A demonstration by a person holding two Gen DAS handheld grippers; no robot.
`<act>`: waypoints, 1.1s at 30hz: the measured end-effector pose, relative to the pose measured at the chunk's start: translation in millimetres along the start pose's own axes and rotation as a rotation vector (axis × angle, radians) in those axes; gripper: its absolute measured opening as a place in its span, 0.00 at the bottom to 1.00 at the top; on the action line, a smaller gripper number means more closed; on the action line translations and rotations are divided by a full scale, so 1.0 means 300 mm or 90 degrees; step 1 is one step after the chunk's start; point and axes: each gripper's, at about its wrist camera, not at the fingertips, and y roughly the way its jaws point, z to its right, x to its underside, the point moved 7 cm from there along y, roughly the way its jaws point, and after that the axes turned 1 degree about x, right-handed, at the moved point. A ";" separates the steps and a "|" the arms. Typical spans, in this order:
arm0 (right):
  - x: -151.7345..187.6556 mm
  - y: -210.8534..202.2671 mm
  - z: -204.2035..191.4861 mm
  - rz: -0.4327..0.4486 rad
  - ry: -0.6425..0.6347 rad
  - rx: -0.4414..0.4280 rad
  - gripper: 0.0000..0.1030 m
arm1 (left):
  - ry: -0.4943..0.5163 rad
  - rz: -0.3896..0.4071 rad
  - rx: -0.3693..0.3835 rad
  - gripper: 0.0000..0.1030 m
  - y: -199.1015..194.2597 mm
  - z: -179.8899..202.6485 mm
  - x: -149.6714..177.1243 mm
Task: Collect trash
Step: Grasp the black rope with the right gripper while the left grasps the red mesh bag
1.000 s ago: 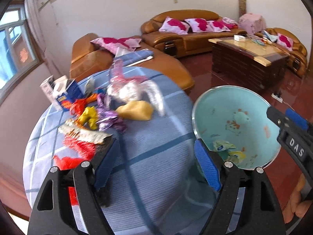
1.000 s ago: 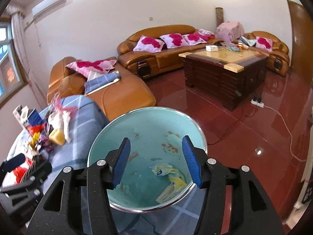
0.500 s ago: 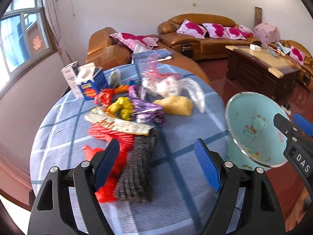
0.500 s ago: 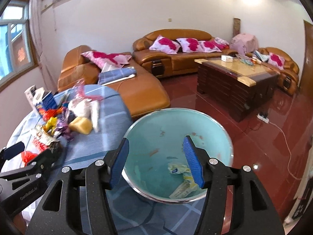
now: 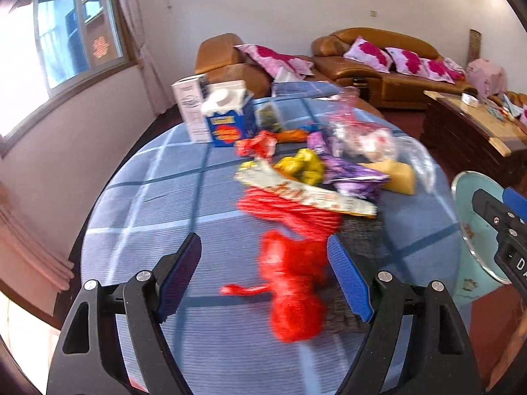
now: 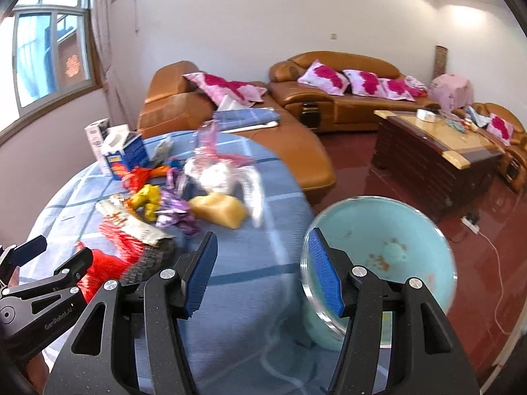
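Reach step: left tool [image 5: 263,283], spread and empty, is aimed at red net [image 5: 293,296]; pinching is needed next, then bin [image 6: 395,247] at right.

Brown leather sofa [image 6: 332,98] w/ pink cushions [image 6: 324,77]; wood coffee table [image 6: 438,144]; window [image 5: 75,33].
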 end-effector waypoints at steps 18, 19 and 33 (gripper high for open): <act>0.100 0.127 -0.322 -0.115 -0.047 -0.143 0.48 | -0.062 -0.042 -0.062 0.75 0.078 -0.282 0.076; 0.117 0.145 -0.334 -0.133 -0.045 -0.151 0.45 | -0.063 -0.043 -0.060 0.75 0.081 -0.283 0.076; 0.134 0.119 -0.290 -0.155 -0.007 -0.206 0.18 | -0.065 -0.039 -0.041 0.75 0.065 -0.249 0.066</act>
